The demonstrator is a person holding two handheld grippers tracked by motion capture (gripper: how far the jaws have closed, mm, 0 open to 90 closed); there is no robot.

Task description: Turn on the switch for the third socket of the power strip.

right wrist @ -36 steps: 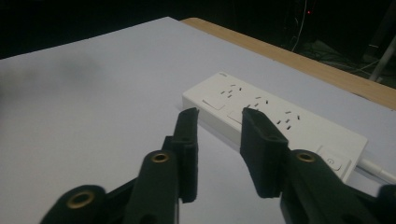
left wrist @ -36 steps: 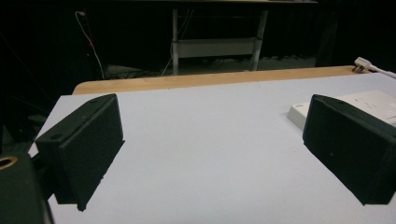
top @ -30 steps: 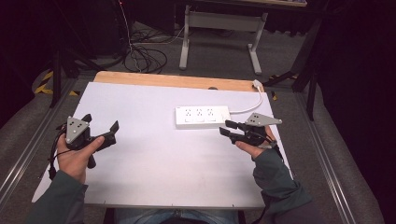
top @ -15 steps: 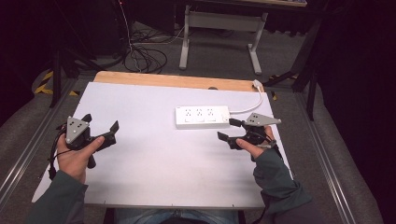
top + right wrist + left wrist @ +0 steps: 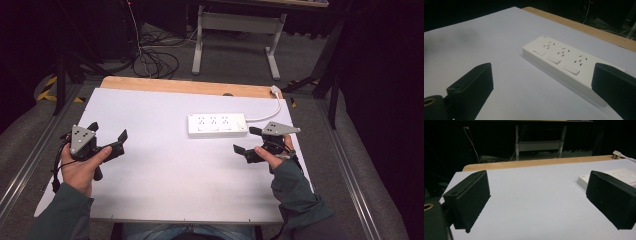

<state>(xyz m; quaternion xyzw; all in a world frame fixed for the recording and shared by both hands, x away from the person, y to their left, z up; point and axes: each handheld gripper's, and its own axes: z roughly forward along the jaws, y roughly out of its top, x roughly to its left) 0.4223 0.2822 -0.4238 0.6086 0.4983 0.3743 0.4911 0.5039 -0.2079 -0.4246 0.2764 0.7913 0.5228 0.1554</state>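
Two sets of my fingers apart, right gripper (image 5: 247, 140) fingers just opened beside white power strip (image 5: 217, 125) at centre right, left gripper (image 5: 107, 135) empty at left, white surface (image 5: 165, 180).

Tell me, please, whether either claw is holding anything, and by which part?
Nothing is held. The right claw has just been opening, jaws spread beside the power strip with nothing between them. The left claw is open over the bare table.

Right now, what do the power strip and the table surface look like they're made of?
Power strip: probably moulded plastic, off-white with a smooth, slightly glossy shell, crisp socket slots and raised switches. Table surface: a matte white sheet, possibly laminate or board, with no glare. It lies over a wooden top whose tan edge shows at the far side.
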